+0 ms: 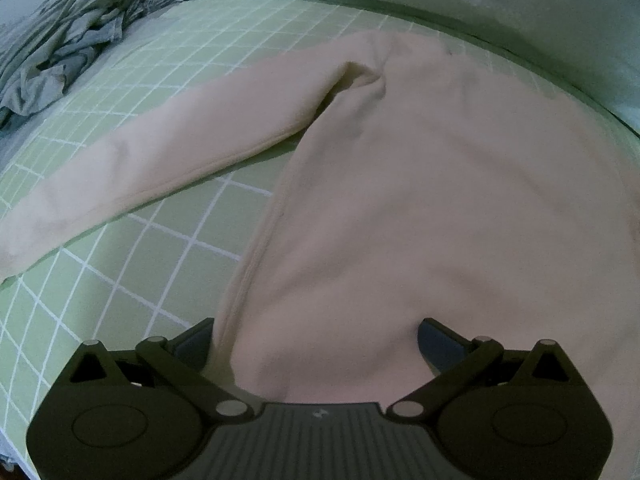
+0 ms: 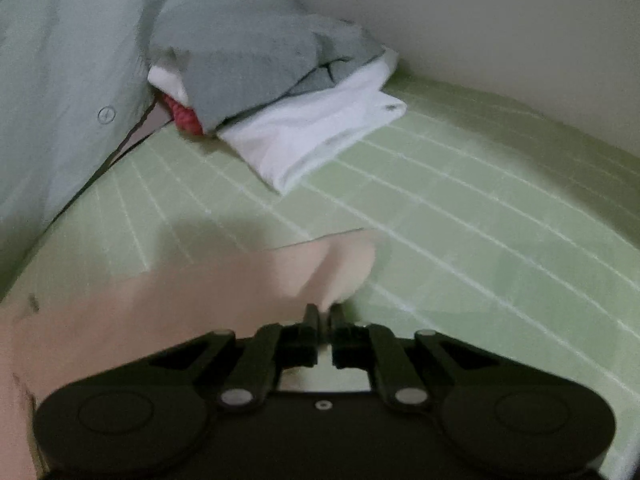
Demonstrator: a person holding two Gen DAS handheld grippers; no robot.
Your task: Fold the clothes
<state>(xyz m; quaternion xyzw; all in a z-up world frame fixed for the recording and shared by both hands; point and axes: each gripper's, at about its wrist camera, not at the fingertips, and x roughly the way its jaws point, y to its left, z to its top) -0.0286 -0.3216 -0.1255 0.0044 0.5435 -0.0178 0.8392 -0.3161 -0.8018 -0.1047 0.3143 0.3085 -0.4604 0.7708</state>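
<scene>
A pale pink long-sleeved top (image 1: 440, 184) lies spread on a green checked sheet (image 1: 152, 264), one sleeve (image 1: 152, 152) stretched out to the left. My left gripper (image 1: 316, 340) is open, its jaws wide apart on either side of the top's near edge, with cloth lying between them. In the right wrist view my right gripper (image 2: 325, 314) is shut on a fold of the pink top (image 2: 160, 312) and holds that edge a little above the sheet (image 2: 460, 220).
A crumpled grey garment (image 1: 68, 44) lies at the far left of the sheet. A stack of grey (image 2: 248, 52), white (image 2: 320, 128) and red (image 2: 184, 114) clothes sits at the far corner by the wall. A pale curtain or cover (image 2: 60, 80) hangs along the left.
</scene>
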